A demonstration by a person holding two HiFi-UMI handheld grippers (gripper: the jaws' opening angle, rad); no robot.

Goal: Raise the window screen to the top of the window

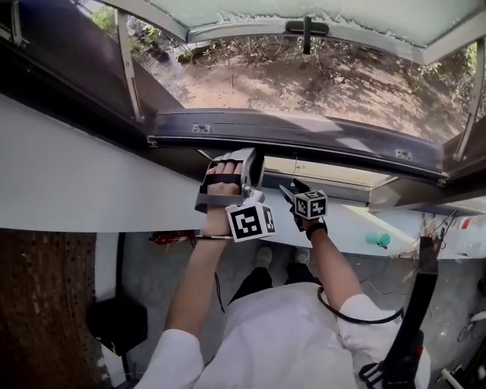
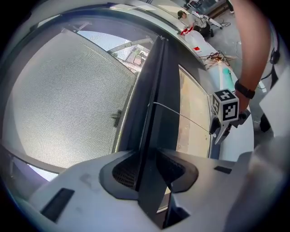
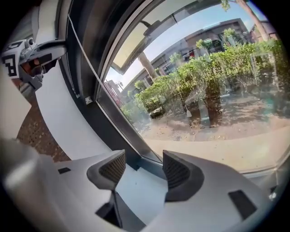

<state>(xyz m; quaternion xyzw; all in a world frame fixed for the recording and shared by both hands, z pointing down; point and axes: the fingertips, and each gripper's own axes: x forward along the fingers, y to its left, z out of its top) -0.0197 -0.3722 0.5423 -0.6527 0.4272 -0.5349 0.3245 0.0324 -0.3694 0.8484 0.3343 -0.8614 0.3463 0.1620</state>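
Dark screen bar [image 2: 156, 90] is clamped between the pads of the left gripper [image 2: 147, 170]; the right gripper [image 3: 142, 170] is held open and empty, near the window frame [image 3: 119, 144].

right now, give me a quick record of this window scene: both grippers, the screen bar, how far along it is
left gripper: shut on the dark screen bar
right gripper: open, nothing between its jaws, aimed at the lower window frame
screen bar: low, just above the white sill
window sash: swung outward, handle showing
outside: bare ground, shrubs
progress: screen not yet raised to the top
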